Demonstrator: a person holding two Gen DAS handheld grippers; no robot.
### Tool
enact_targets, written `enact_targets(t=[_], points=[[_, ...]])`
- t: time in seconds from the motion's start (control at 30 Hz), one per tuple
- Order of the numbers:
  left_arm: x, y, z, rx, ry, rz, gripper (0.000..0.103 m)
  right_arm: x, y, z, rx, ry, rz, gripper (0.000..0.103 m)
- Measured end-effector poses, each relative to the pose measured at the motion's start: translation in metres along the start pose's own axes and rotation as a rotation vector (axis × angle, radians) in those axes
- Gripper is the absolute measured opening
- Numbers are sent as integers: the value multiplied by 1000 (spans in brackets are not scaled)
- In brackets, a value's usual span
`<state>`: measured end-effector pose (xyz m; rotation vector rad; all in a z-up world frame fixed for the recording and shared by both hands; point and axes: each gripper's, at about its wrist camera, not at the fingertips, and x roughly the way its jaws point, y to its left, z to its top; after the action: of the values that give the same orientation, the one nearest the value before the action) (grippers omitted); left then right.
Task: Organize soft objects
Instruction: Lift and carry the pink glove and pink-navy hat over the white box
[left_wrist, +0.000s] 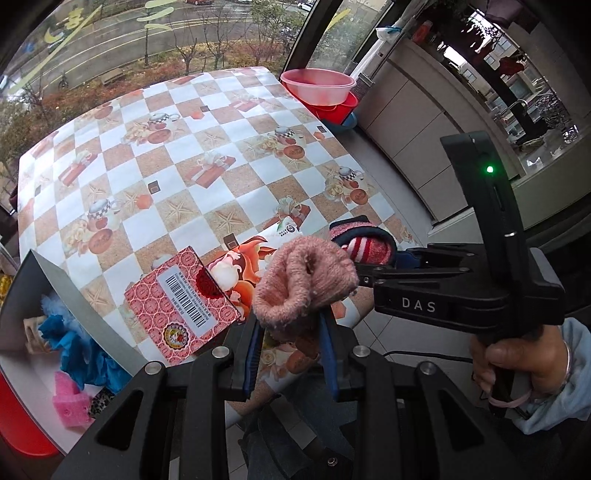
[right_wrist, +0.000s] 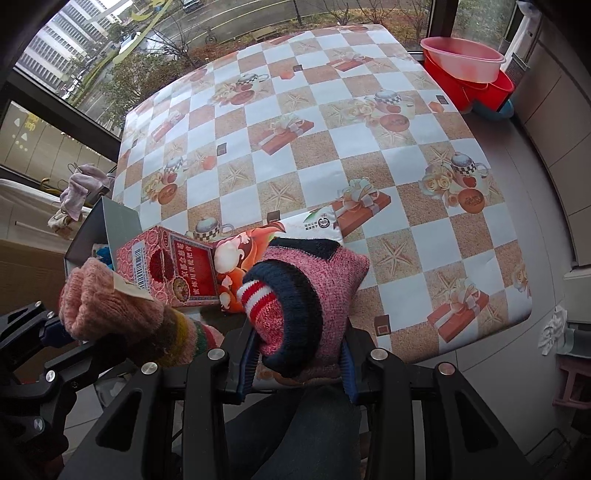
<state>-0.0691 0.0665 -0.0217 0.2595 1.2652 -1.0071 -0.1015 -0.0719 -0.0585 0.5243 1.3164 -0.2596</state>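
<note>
My left gripper (left_wrist: 291, 325) is shut on a pale pink knitted glove (left_wrist: 303, 280), held above the near table edge. In the right wrist view the same pink glove (right_wrist: 110, 306) shows a striped cuff and a paper tag, with the left gripper (right_wrist: 55, 332) beneath it. My right gripper (right_wrist: 299, 354) is shut on a red-pink knitted piece (right_wrist: 310, 288) that has a navy cuff and a red-and-white striped lining. In the left wrist view that knitted piece (left_wrist: 365, 243) sits just right of the pink glove, at the tips of the right gripper (left_wrist: 364, 277). A hand holds its handle.
An open grey box (left_wrist: 62, 291) at the left holds blue fluff and a pink sponge. A red carton (left_wrist: 181, 306) and a printed snack bag (left_wrist: 236, 269) lie on the checked tablecloth (left_wrist: 184, 166). Pink and red basins (left_wrist: 317, 88) are stacked beyond the table's far right corner.
</note>
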Motion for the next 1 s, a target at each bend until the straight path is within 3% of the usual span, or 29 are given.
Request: enact_targets(t=[0.47,1.0], points=[[-57,35,-48,-111,-83,58,31,-11,80,4,-201,-9,60,39],[-114,105,-108,-436,-215,194,31,-5,191,6,-494,26,149,39]])
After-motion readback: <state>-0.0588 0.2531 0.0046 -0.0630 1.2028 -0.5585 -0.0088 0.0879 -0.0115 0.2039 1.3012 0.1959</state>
